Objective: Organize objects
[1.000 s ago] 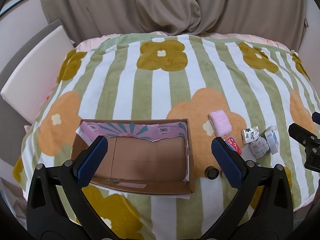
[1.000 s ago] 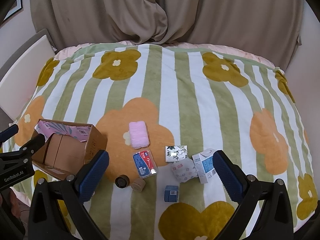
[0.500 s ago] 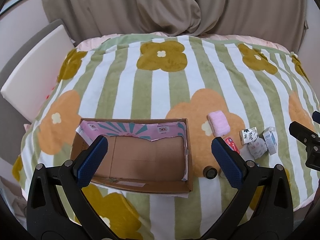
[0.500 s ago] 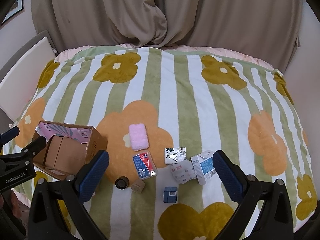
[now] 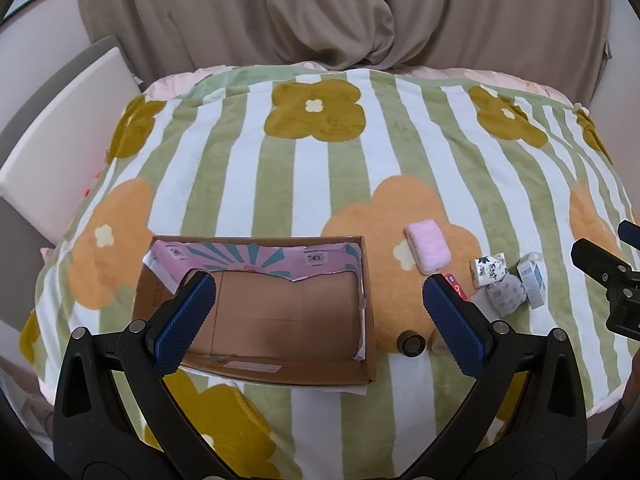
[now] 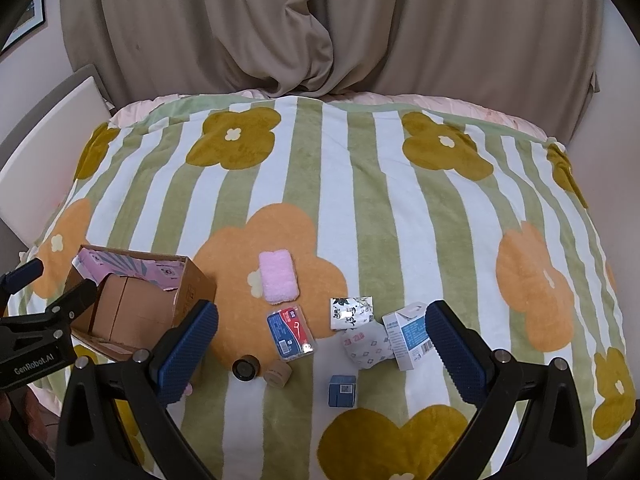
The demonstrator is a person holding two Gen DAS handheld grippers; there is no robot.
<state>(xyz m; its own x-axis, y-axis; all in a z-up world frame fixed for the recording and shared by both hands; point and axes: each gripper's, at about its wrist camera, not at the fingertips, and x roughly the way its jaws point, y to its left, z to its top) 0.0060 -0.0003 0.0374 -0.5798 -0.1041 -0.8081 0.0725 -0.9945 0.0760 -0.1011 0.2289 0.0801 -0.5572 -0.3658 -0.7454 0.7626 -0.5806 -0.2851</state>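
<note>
An open cardboard box [image 5: 256, 312] sits empty on a striped, flowered blanket [image 6: 360, 200]. To its right lie a pink sponge [image 6: 278, 277], small packets and a blue cube [image 6: 342, 391]. Left gripper [image 5: 320, 320] and right gripper [image 6: 320, 344] hover, fingers wide, holding nothing.

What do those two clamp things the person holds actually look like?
Both the left gripper and the right gripper have black plastic frames with round rivets and two fingers faced with blue textured pads. White lettering on the left one reads GenRobot.AI. No cables or sleeves show.

One box [image 5: 256, 316], eight small items [image 6: 292, 334]
</note>
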